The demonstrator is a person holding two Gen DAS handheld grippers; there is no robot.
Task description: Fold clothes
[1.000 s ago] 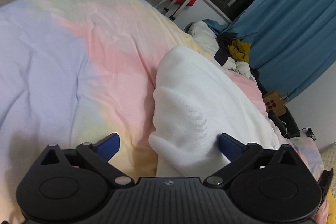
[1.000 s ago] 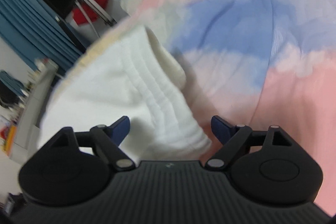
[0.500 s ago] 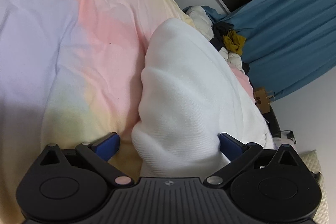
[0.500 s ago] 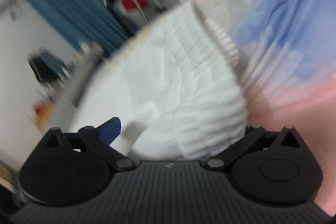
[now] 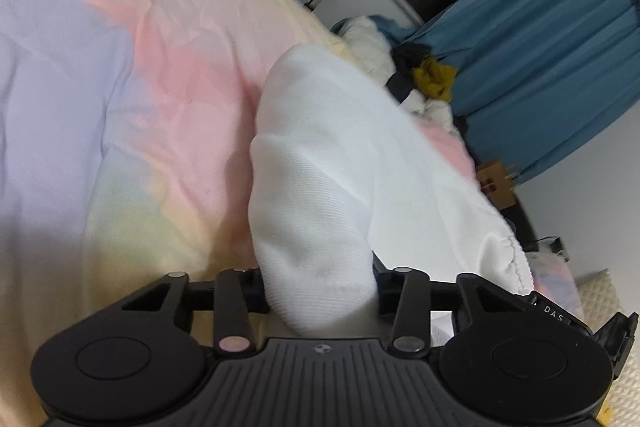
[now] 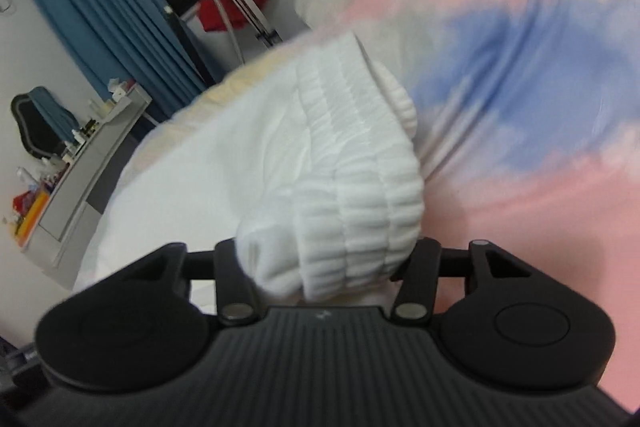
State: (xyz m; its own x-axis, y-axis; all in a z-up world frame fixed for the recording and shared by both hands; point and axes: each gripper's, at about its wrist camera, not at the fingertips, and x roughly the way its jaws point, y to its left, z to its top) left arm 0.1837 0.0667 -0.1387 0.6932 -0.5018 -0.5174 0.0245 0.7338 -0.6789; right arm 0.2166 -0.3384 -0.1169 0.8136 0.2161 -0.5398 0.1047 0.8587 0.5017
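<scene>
A bed (image 5: pixel 120 99) in a pastel pink, blue and yellow cover is carrying a white garment (image 5: pixel 340 155), with a heap of clothes (image 5: pixel 424 79) lying at its far end.

Both wrist views look closely along their fingers across the bed; both share the white garment (image 5: pixel 340 163); the right view is blurred.

The white garment (image 5: pixel 320 163) is soft matt cloth, finely knit, with a thick ribbed band (image 6: pixel 360 187) in the right wrist view. The bedcover (image 5: pixel 120 99) beneath is smooth, lightly creased matt fabric in pastel patches. Both gripper bodies look like matt black plastic, ridged on top, with small shiny metal pins (image 5: pixel 408 343). The blue curtains (image 5: pixel 540 59) are pleated cloth.
</scene>
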